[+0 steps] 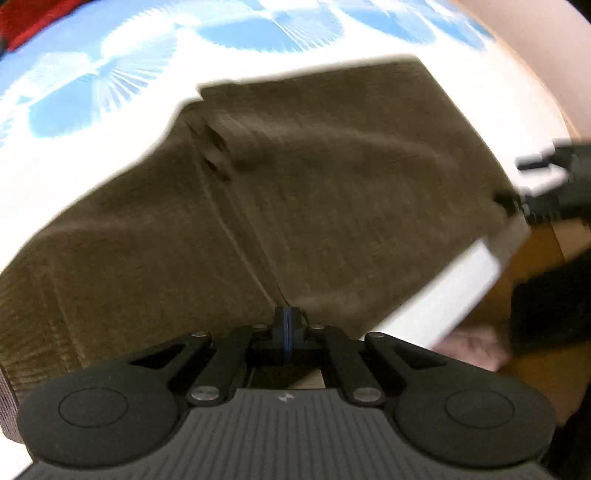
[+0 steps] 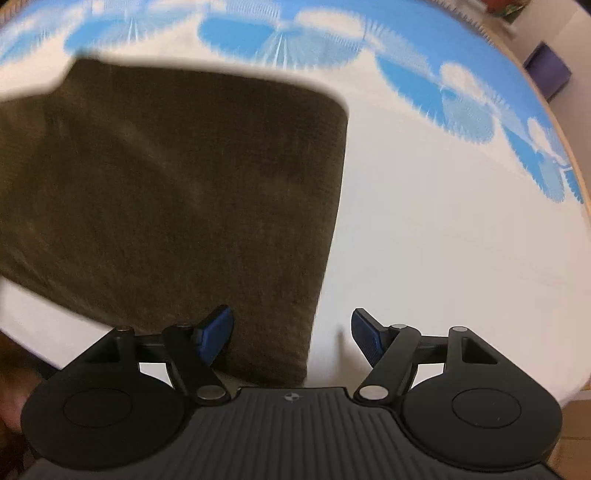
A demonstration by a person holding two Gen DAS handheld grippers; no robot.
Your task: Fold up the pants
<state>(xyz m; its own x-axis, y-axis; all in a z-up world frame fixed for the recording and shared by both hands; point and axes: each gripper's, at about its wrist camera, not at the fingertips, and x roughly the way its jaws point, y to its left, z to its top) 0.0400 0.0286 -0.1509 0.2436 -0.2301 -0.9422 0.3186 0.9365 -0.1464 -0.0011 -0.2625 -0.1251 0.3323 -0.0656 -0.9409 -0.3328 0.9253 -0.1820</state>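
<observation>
Dark olive-brown corduroy pants (image 1: 314,192) lie folded on a white tablecloth (image 1: 74,177) with a blue fan print. In the left wrist view my left gripper (image 1: 287,325) is shut, its tips down at the near edge of the pants where a seam runs toward them; I cannot make out any cloth pinched between them. In the right wrist view my right gripper (image 2: 291,336) stands open over the near right corner of the pants (image 2: 177,192). Its left finger (image 2: 216,332) hangs over the cloth and its right finger (image 2: 365,339) over the bare tablecloth (image 2: 443,229). The picture is blurred.
The table's near edge (image 1: 461,288) runs diagonally at the right of the left wrist view, with brown floor (image 1: 535,254) and a person's hand (image 1: 476,347) beyond it. A red thing (image 1: 33,18) lies at the far left, and a purple box (image 2: 546,70) stands past the far right corner.
</observation>
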